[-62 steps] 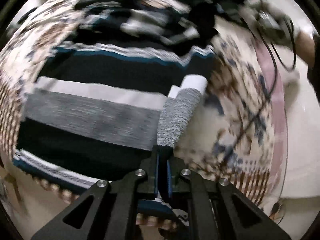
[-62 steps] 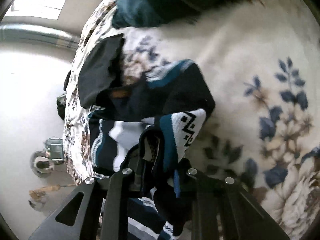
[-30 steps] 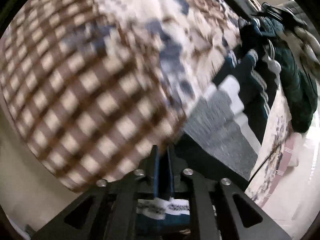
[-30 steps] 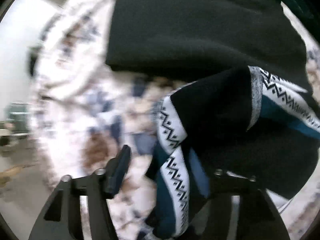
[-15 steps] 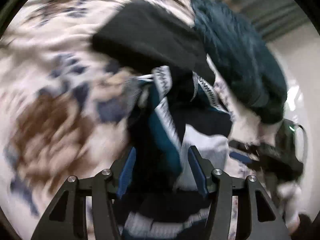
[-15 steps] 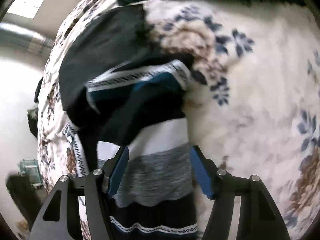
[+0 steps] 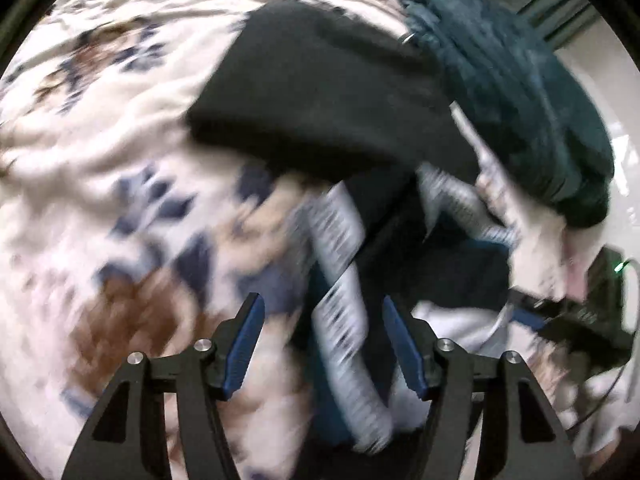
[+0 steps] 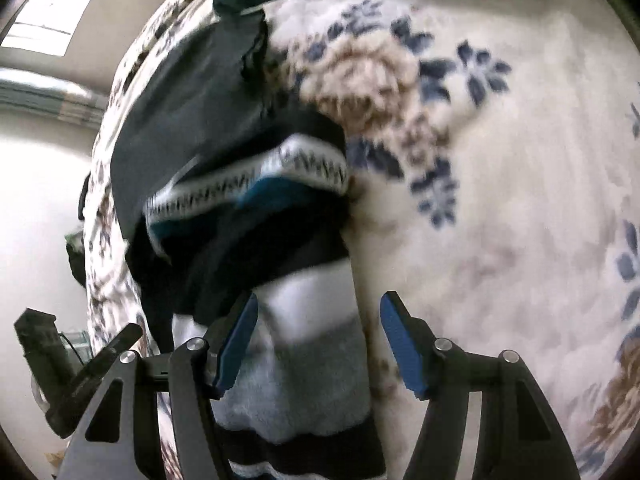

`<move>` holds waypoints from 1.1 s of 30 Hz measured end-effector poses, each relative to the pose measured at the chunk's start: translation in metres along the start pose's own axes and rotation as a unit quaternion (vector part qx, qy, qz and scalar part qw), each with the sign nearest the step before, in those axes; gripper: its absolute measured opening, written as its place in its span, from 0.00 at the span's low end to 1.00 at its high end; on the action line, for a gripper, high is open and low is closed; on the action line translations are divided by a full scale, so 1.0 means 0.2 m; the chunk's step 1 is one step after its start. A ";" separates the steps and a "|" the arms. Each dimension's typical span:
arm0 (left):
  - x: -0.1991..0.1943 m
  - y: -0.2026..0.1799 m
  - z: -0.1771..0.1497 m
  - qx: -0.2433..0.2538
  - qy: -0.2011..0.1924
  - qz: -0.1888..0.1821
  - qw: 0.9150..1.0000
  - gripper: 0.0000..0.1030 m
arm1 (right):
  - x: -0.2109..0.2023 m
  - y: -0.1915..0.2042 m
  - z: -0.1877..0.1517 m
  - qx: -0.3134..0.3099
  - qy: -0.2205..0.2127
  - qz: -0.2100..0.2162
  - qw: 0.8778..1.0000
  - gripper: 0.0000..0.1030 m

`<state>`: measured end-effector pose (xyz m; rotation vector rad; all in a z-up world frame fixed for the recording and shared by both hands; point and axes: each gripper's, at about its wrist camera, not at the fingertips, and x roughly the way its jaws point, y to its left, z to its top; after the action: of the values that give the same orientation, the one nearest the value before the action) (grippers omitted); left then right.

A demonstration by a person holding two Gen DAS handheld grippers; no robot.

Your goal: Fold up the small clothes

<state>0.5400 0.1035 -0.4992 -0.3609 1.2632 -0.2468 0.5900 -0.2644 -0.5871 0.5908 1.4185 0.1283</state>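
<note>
Both tools, left tool (image 7: 322, 350) and right tool (image 8: 318, 346), gape released over the striped sweater (image 8: 296, 360). It lies folded but rumpled on the floral blanket (image 8: 500, 200); we judge tidying remains.

Both views are daylit and fairly bright, with a pale window (image 8: 38, 16) glowing at the upper left of the right wrist view and a washed-out floor (image 7: 624, 152) at the right of the left wrist view. Motion blur smears the striped sweater (image 7: 340, 280) and the floral blanket (image 7: 100, 200) badly in the left view, less in the right. Fisheye bending curves every edge, and black corners ring each frame. Shadows are soft.
</note>
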 end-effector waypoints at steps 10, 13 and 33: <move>0.13 -0.10 0.21 0.033 -0.045 0.015 0.998 0.06 | 0.03 0.07 0.29 -0.008 -0.068 0.014 0.998 0.06; 0.24 0.00 0.29 0.025 -0.022 0.023 0.999 0.06 | 0.03 0.07 0.37 -0.015 -0.081 -0.017 0.996 0.05; 0.42 0.05 0.49 -0.010 0.001 0.018 1.000 0.50 | 0.28 0.15 0.56 -0.029 -0.042 -0.054 0.997 0.60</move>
<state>0.6573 0.0936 -0.5526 -0.3545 1.2735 -0.2038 0.7138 -0.2506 -0.6190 0.4652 1.3565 0.0584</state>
